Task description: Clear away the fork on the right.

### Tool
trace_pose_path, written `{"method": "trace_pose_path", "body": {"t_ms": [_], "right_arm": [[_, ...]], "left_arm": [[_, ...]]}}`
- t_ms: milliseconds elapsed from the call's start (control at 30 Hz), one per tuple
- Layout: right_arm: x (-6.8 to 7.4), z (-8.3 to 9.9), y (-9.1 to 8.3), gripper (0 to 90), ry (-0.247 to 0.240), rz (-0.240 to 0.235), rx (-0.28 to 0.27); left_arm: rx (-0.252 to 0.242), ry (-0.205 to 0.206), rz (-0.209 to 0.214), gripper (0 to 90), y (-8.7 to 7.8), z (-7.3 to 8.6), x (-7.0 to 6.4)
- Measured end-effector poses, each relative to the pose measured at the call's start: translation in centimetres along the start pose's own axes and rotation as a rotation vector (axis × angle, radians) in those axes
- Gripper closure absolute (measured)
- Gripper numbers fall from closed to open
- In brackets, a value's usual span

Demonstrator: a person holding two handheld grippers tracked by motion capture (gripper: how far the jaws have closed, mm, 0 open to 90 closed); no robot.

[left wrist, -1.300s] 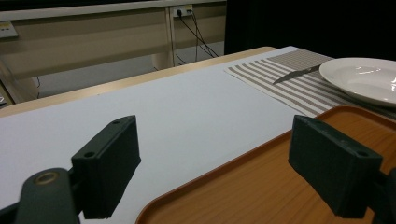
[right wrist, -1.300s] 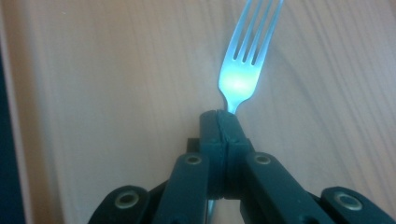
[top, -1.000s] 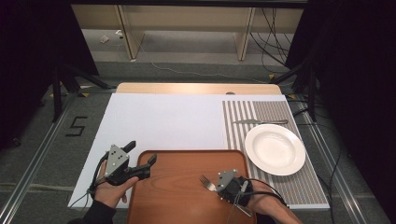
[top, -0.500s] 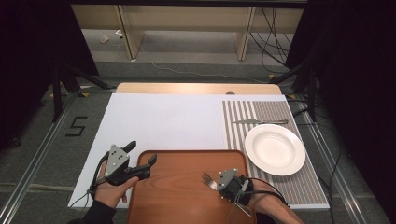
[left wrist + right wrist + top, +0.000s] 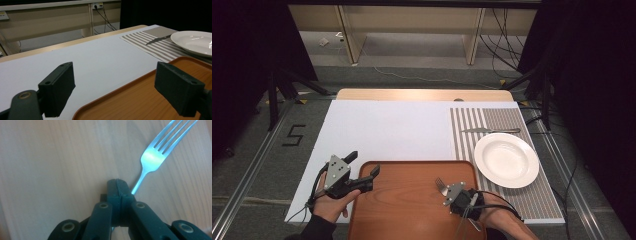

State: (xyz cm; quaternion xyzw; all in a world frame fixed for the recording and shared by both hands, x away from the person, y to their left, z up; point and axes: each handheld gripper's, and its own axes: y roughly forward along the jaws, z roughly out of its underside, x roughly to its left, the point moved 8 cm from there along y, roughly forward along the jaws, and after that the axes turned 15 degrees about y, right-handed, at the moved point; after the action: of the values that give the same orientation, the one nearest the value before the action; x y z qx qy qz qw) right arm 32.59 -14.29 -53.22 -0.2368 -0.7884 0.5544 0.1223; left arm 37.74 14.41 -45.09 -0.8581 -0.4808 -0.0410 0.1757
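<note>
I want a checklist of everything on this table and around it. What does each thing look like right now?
Surface: white sheet over a wooden table, with a striped placemat at the right.
Job's things: fork clamped by its handle, tines over the brown tray.
Clutter: white plate sits empty on the placemat; knife lies beyond it.
Grippers: right gripper shut on the fork; left gripper open, its fingers astride the tray's left rim.
Cables: one trails from each gripper; a bundle of cables hangs at the far right.
Surroundings: grey floor with a marked 5, pale shelving behind, dark curtains at both sides.
</note>
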Motion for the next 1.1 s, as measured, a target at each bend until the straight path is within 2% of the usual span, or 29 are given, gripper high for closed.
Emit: {"method": "trace_pose_path", "body": {"t_ms": [267,500,533,1100], "right_arm": [[-0.9,0.4,-0.2,90.0,0.017,0.032,0.021],[-1.6,0.8,-0.3,90.0,0.027,0.035,0.029],[-1.5,0.9,-0.4,90.0,0.041,0.033,0.036],[-2.4,1.5,-0.6,90.0,0.057,0.036,0.045]], "left_arm": [[0.001,0.001,0.0,16.2,0.0,0.0,0.0],[0.0,0.001,0.0,16.2,0.0,0.0,0.0],[0.0,0.0,0.0,16.2,0.0,0.0,0.0],[0.0,0.0,0.0,16.2,0.0,0.0,0.0]]}}
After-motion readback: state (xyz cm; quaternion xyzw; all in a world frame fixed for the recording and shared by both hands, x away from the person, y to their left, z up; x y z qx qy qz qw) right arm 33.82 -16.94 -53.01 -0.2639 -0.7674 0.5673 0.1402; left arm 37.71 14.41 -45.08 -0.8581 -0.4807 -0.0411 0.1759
